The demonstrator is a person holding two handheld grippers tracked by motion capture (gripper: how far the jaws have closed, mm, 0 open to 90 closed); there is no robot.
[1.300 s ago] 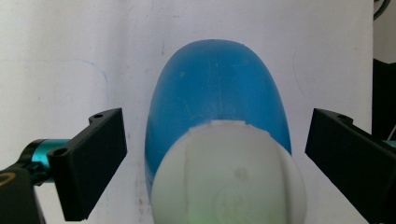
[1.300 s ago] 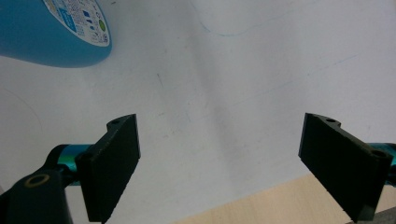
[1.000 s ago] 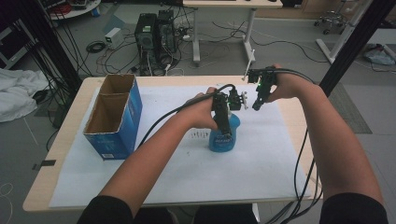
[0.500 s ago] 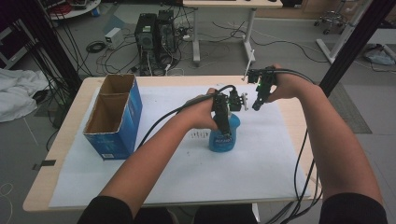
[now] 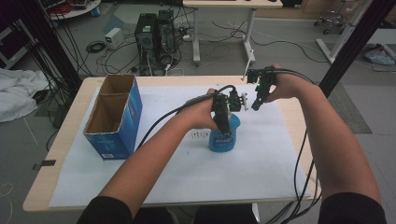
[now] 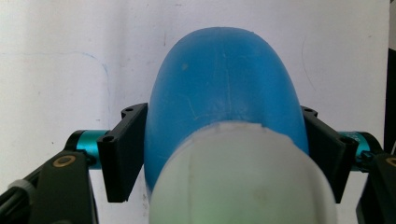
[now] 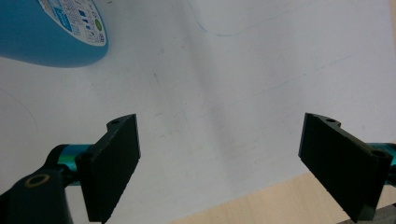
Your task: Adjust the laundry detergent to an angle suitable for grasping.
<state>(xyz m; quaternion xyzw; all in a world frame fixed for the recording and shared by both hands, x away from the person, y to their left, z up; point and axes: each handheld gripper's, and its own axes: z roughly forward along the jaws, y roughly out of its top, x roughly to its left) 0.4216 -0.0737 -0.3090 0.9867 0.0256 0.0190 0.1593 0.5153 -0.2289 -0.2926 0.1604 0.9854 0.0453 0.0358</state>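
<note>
Presently catalogued, view by view.

High view. Item: blue bottle [image 5: 224, 136], white-capped, standing upright on the white sheet [image 5: 187, 163] that covers the table [image 5: 60, 140], about mid-table. Left tongs [image 5: 225, 128] come down on it from above, the hand just behind. Right tongs [image 5: 256, 103] hang above the sheet, beyond the bottle and to its right, apart from it. Item: blue cardboard box [image 5: 114, 116], open-topped and two-celled, at the table's left, well apart from the bottle; nothing can be made out inside it.

Left gripper view. Bottle [image 6: 224, 93] seen from above, its white cap [image 6: 243, 177] nearest the lens. Left tongs [image 6: 224, 154] have just been closing, with the bottle's shoulder between them; both black pads now sit against its blue sides, so the grip reads as made.

Right gripper view. Right tongs [image 7: 219, 163] stand wide apart with nothing between them, above bare sheet [image 7: 224, 84]; the labelled base of the bottle [image 7: 51, 32] shows in the upper left corner, and the table's wooden edge [image 7: 280, 200] at the bottom.

Status, as a judgement: approach and grasp of the bottle appear complete. Outstanding: the lift, and whatever follows, possibly carrying it to the box or bringing the right tongs to the cap; neither has begun.
</note>
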